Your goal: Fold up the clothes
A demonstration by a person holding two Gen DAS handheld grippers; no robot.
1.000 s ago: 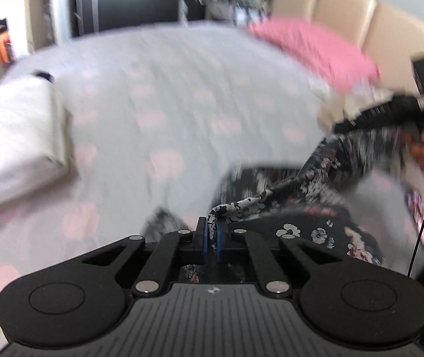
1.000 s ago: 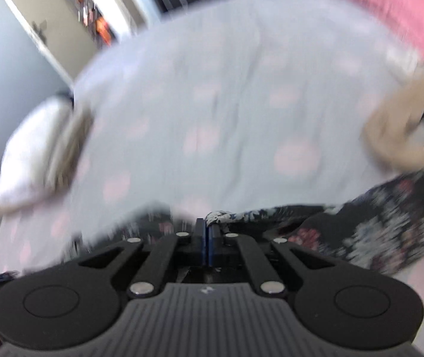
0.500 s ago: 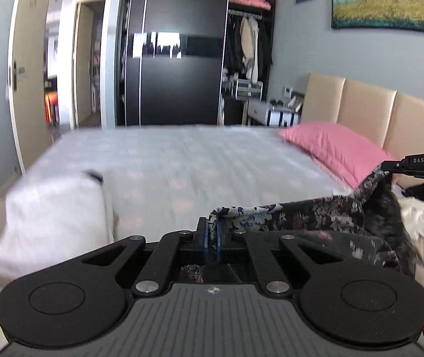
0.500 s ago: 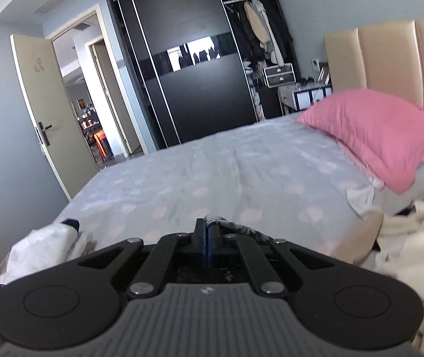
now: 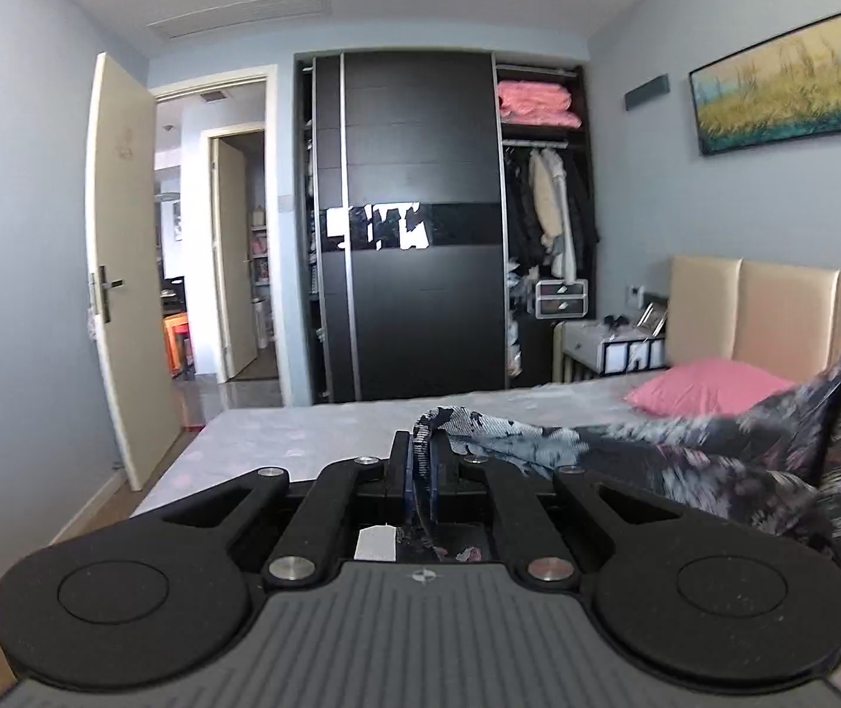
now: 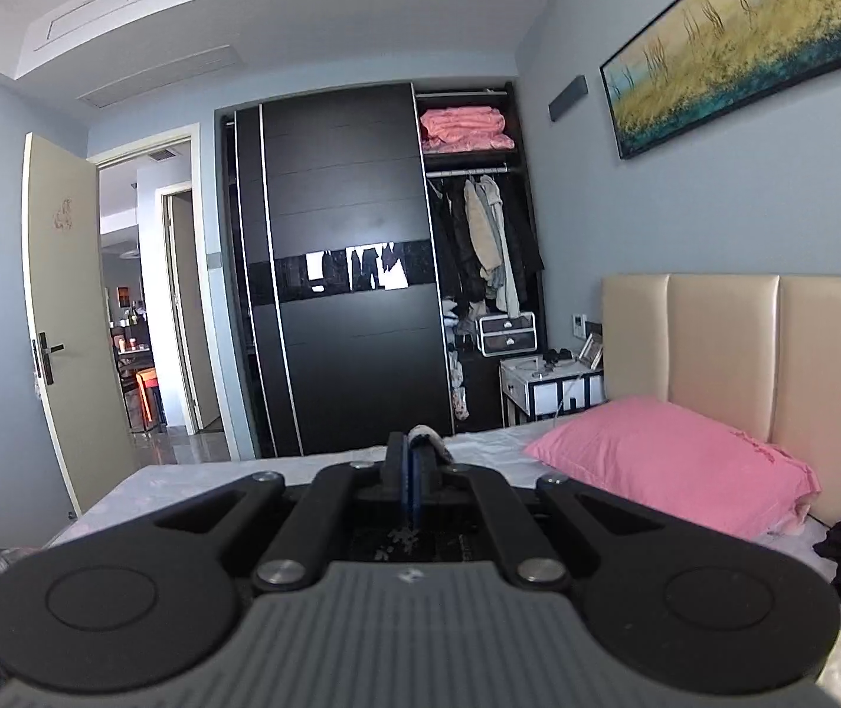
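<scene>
The left claw [image 5: 420, 466] is pressed together on an edge of the dark floral fabric garment [image 5: 715, 460]. The right claw [image 6: 414, 466] pinches another edge of it. The garment hangs stretched between both claws, above the near side of the grey bed with pink dots [image 5: 302, 430]; the pink pillow [image 6: 668, 460] lies far right. The step in hand seems to be holding the garment up to spread it. The next move probably calls for lowering it flat on the bed, both grips kept tight.
</scene>
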